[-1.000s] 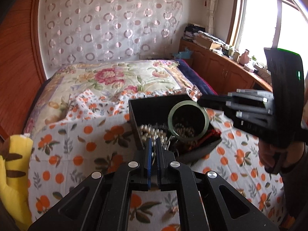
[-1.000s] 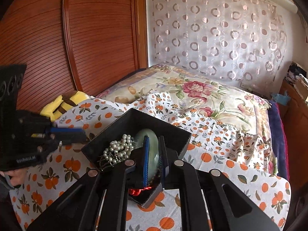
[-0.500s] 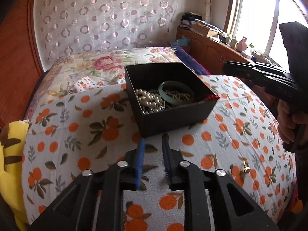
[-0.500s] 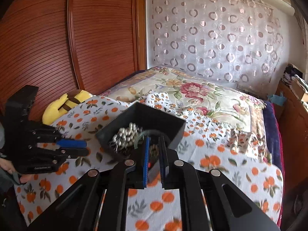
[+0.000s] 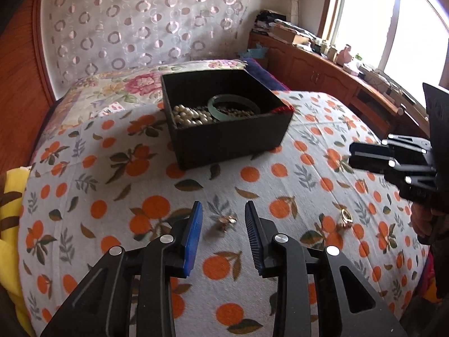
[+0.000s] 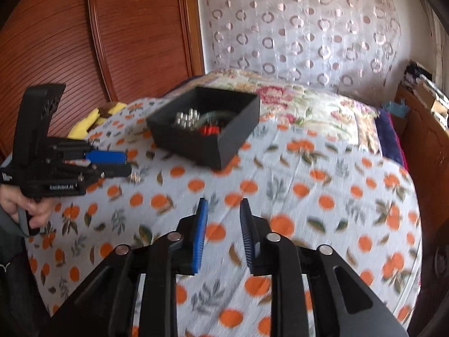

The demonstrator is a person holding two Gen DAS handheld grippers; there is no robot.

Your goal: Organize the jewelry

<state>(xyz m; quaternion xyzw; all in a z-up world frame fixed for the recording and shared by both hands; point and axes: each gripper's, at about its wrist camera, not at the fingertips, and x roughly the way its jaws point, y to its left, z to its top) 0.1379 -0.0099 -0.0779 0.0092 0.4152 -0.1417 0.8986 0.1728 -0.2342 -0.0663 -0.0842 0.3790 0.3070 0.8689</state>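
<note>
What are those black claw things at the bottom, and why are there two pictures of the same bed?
There's no robot here. A person holds one set of tongs in each hand, and each has a little camera on it looking along its two fingers. So one picture is taken from the left tongs and the other from the right tongs.

Each camera also sees the other hand's tongs off to the side.

On the orange-patterned bedspread sits a black box holding a pearl necklace and a green bangle. Two small gold pieces are not in the box: one lies right in front of the left tongs, another further right.

Both tongs have just been opening, and neither holds anything.
</note>
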